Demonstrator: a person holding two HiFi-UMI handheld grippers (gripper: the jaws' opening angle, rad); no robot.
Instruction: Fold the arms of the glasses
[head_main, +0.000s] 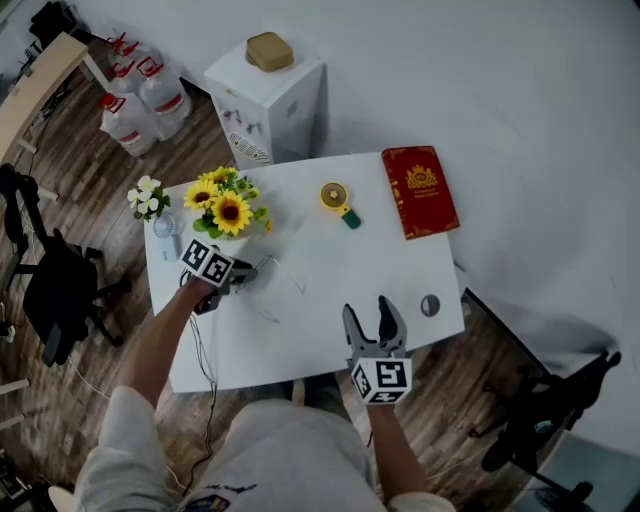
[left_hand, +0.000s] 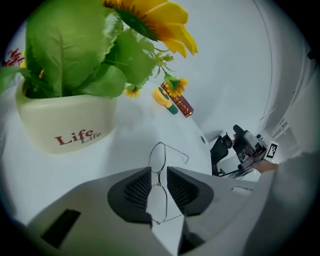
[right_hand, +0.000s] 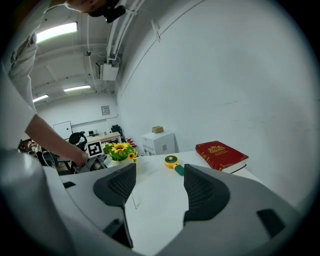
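Note:
Thin wire-rimmed glasses (left_hand: 158, 159) lie on the white table (head_main: 320, 265) with their arms spread out. In the head view only their fine wire (head_main: 288, 274) shows, just right of my left gripper (head_main: 243, 273). That left gripper (left_hand: 159, 181) points down at them, jaws narrowed to a slim gap around the bridge. One lens lies beyond the pads (left_hand: 138, 186) and one nearer, and I see no pad pressing on the frame. My right gripper (head_main: 372, 318) hovers over the table's front edge, jaws wide open and empty (right_hand: 159, 187).
A cream pot of sunflowers (head_main: 228, 213) (left_hand: 64, 124) stands just behind the left gripper. Further back lie a yellow-and-green tool (head_main: 338, 199) and a red book (head_main: 420, 190). A small grey disc (head_main: 430, 305) sits near the right edge, a small vase of white flowers (head_main: 150, 200) at the left corner.

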